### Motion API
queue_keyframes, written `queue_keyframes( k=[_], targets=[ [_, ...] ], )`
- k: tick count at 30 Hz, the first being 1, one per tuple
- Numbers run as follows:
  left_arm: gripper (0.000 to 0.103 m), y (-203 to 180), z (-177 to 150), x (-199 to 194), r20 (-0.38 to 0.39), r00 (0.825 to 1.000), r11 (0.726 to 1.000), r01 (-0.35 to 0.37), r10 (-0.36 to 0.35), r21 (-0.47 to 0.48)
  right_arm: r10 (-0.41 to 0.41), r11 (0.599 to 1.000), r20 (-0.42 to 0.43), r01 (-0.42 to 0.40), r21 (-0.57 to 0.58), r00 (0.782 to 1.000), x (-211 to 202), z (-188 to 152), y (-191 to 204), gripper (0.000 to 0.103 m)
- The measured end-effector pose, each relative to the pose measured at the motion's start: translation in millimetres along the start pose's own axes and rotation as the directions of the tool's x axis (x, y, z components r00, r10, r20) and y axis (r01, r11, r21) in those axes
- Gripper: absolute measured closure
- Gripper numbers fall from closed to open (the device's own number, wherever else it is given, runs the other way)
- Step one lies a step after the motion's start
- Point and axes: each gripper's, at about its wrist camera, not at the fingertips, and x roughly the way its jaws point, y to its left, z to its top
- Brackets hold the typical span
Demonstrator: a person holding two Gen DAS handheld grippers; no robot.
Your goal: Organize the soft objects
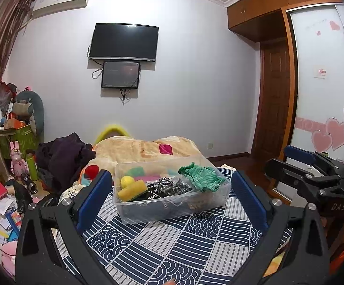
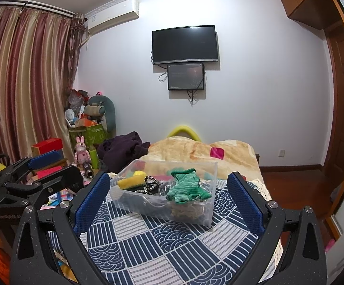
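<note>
- While both tools hang back over the bed (image 1: pixel 162 244), nothing is in hand; the step reads as an approach or a pause between picks.
- Left gripper (image 1: pixel 172 199): fingers (image 1: pixel 93 201) spread wide, empty, framing the box from the near side, not touching it.
- Right gripper (image 2: pixel 169 199): fingers (image 2: pixel 245 204) likewise wide and empty, apart from the box; its body shows at the right edge of the left view.
- Clear plastic box (image 1: pixel 134 216): stands on the blue-and-white patterned bed cover, just in front of a tan blanket (image 1: pixel 134 149).
- Contents, soft goods: green knitted piece (image 1: pixel 201 177) draped over the right rim, partly hanging outward; yellow sponge (image 1: pixel 131 191) with a yellow ball (image 1: pixel 127 181) against it at the left; black-and-white cord (image 1: pixel 165 182) in the middle; pink and green pieces at the back, not clearly told apart.
- Progress, judged: most soft items already lie in the box; the green knit is only half in.
- Next move, judged: a gripper should come forward and down to the knit, close on a fold of it and tuck it inside the wall.
- Handling note: the knit is limp and may snag the rim; the light box may slide on the cover.
</note>
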Motion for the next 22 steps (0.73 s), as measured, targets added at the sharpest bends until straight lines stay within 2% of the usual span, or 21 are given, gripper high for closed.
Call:
queue_keyframes(
  k=[22],
  targets=[
    [0.000, -1.1, -0.8, 2.2, -0.022, 1.000, 1.000, 0.018, -0.019, -0.004, -0.008, 1.000, -0.013, 0.008, 0.012, 1.000, 3.4, -3.2, -2.7, 0.004]
  ],
)
